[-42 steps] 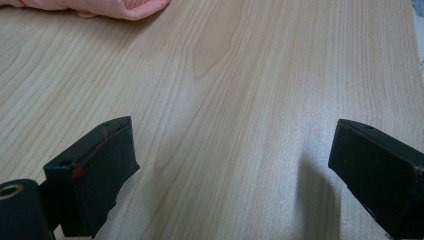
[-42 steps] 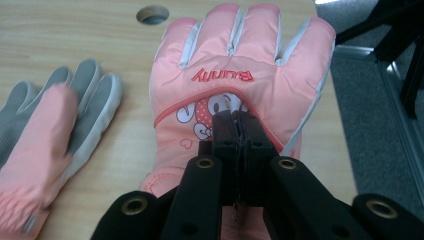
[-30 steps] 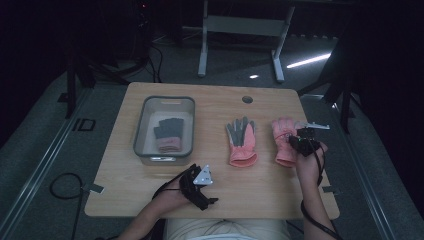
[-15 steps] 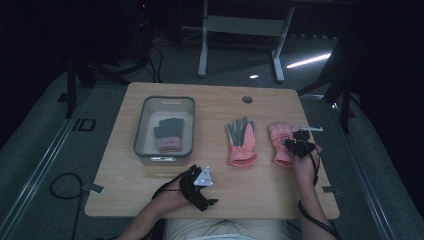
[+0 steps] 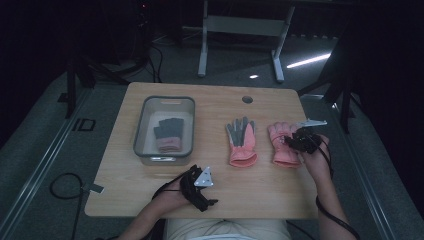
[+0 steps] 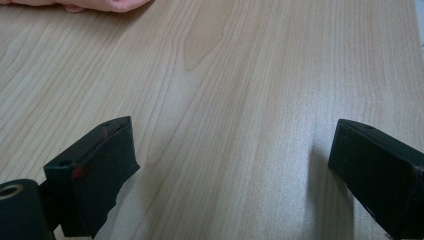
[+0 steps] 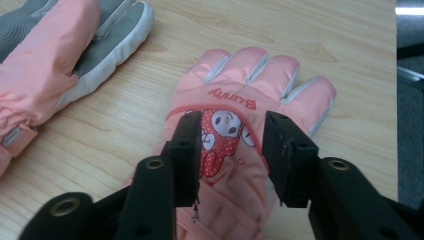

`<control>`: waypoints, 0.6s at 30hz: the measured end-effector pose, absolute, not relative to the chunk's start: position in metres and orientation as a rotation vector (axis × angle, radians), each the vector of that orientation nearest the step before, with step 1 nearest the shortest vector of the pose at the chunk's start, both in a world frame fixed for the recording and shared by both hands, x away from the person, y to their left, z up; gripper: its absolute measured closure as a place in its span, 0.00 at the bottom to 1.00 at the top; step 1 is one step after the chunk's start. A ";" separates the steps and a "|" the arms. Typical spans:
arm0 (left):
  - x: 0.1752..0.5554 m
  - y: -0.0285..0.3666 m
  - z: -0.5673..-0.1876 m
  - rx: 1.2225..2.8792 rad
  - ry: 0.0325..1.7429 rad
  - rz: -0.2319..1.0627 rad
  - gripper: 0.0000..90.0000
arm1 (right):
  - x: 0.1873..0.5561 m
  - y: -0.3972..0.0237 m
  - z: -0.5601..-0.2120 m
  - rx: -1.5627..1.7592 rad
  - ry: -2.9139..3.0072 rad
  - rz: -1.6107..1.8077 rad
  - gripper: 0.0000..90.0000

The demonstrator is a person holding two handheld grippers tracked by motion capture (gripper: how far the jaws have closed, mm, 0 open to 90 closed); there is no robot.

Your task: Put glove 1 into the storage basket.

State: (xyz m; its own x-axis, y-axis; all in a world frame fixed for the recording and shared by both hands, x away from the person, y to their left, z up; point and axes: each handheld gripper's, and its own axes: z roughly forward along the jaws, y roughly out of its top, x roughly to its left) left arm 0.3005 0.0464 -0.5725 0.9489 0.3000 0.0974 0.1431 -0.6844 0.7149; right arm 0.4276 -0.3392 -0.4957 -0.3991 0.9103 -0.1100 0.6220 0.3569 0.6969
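Two pink gloves lie on the wooden table. The right glove lies back up, with a cartoon print on it. The left glove lies grey palm up. My right gripper hovers low over the right glove, its jaws partly apart either side of the print, with no grip that I can see. My left gripper rests near the table's front edge, open wide over bare wood.
A grey bin stands at the table's left and holds a folded dark and pink glove pair. A round hole sits near the far edge. A pink glove cuff shows at the top of the left gripper view.
My right gripper has shifted a little to the left, from the right glove's outer side to over its back. The left gripper has barely moved.
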 end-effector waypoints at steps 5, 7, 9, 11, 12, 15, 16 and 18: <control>0.300 0.047 -0.572 2.331 0.303 0.264 0.05 | 0.434 -0.341 -0.509 1.336 2.192 0.750 0.63; 0.300 0.046 -0.572 2.332 0.304 0.267 0.05 | 0.435 -0.343 -0.516 1.371 2.193 0.755 0.64; 0.300 0.046 -0.573 2.332 0.303 0.266 0.05 | 0.437 -0.345 -0.520 1.387 2.186 0.767 0.65; 0.300 0.047 -0.573 2.331 0.301 0.267 0.05 | 0.438 -0.343 -0.525 1.375 2.184 0.764 0.69; 0.300 0.047 -0.573 2.330 0.301 0.265 0.05 | 0.438 -0.343 -0.527 1.384 2.180 0.770 0.73; 0.299 0.046 -0.573 2.328 0.299 0.267 0.05 | 0.439 -0.343 -0.530 1.423 2.171 0.785 0.86; 0.299 0.046 -0.573 2.328 0.298 0.266 0.05 | 0.439 -0.342 -0.530 1.432 2.165 0.784 0.90; 0.300 0.047 -0.573 2.326 0.298 0.264 0.05 | 0.439 -0.341 -0.530 1.439 2.158 0.783 0.92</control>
